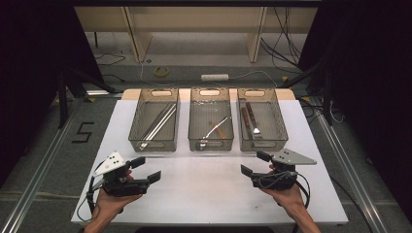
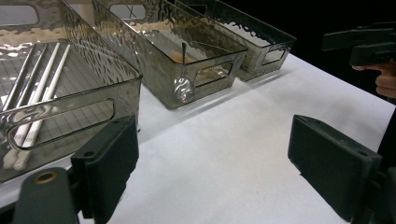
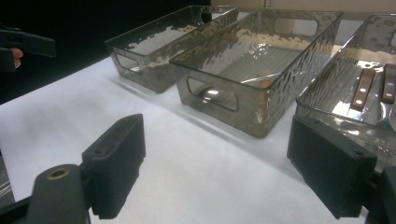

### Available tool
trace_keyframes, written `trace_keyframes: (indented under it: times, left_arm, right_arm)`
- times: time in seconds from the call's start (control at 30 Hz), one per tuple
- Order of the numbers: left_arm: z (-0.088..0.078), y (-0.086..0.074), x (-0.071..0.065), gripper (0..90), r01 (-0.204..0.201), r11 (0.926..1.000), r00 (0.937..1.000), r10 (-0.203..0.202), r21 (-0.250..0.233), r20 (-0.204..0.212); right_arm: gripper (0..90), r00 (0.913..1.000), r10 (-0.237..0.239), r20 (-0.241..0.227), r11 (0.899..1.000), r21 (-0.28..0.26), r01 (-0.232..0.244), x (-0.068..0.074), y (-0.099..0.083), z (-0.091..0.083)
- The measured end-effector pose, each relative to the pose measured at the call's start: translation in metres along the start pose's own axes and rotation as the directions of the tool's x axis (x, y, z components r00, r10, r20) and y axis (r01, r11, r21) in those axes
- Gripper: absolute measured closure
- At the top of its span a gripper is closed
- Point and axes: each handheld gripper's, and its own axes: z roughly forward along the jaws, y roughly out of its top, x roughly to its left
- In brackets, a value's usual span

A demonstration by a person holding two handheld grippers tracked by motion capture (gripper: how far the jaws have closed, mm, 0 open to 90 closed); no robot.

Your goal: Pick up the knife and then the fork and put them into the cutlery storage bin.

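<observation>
Three clear grey bins stand in a row on the white table (image 1: 204,194). The left bin (image 1: 153,145) holds long pale chopsticks (image 1: 159,122), which show again as chopsticks (image 2: 42,88) in the left gripper view. In the middle bin (image 1: 210,144) lies a spoon-like utensil (image 1: 215,128). Wooden-handled cutlery (image 1: 248,121) rests in the right bin (image 1: 262,144). My left gripper (image 1: 149,168) is open in front of the left bin with nothing between its jaws. My right gripper (image 1: 252,163) is open in front of the right bin, also holding nothing.
Bare white tabletop stretches between the two grippers and in front of the bins. Past the table lie a power strip (image 1: 214,77), a tape roll (image 1: 162,72) and cables on the floor. Dark curtains close off both sides.
</observation>
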Motion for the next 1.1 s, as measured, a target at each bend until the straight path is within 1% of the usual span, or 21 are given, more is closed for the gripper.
trace_keyframes:
  times: [0.37, 0.43, 0.53, 0.7, 0.8, 1.0, 1.1]
  left_arm:
    - [0.001, -0.001, 0.000, 15.9, 0.004, 0.9999, 1.0000, -0.004, 0.016, 0.007]
    - [0.001, -0.001, 0.000, 15.9, -0.004, 0.9997, 0.9999, 0.004, 0.024, 0.010]
    - [0.002, -0.001, -0.001, 16.0, -0.005, 0.9995, 0.9999, 0.005, 0.030, 0.011]
    - [0.003, -0.002, -0.001, 15.9, -0.004, 0.9993, 0.9999, 0.003, 0.036, 0.012]
    - [0.003, -0.001, -0.001, 15.9, -0.005, 0.9993, 0.9999, 0.005, 0.037, 0.013]
    - [0.003, -0.002, -0.001, 15.9, -0.005, 0.9993, 0.9999, 0.005, 0.037, 0.011]
    - [0.003, -0.001, -0.002, 15.9, -0.013, 0.9991, 0.9998, 0.013, 0.039, 0.014]
  right_arm:
    - [20.6, 0.9998, 0.018, 0.012, 1.000, 0.001, -0.018, 0.000, -0.011, -0.005]
    - [20.6, 0.9997, 0.019, 0.015, 1.000, 0.006, -0.019, 0.000, -0.013, -0.006]
    - [20.6, 0.9997, 0.016, 0.020, 1.000, 0.005, -0.016, 0.001, -0.015, -0.007]
    - [20.6, 0.9997, 0.009, 0.022, 1.000, 0.009, -0.010, 0.003, -0.017, -0.008]
    - [20.6, 0.9996, 0.011, 0.025, 1.000, 0.020, -0.011, 0.003, -0.018, -0.008]
    - [20.6, 0.9996, 0.008, 0.028, 1.000, 0.015, -0.009, 0.002, -0.017, -0.008]
    - [20.6, 0.9995, 0.008, 0.030, 1.000, 0.015, -0.008, 0.002, -0.017, -0.007]
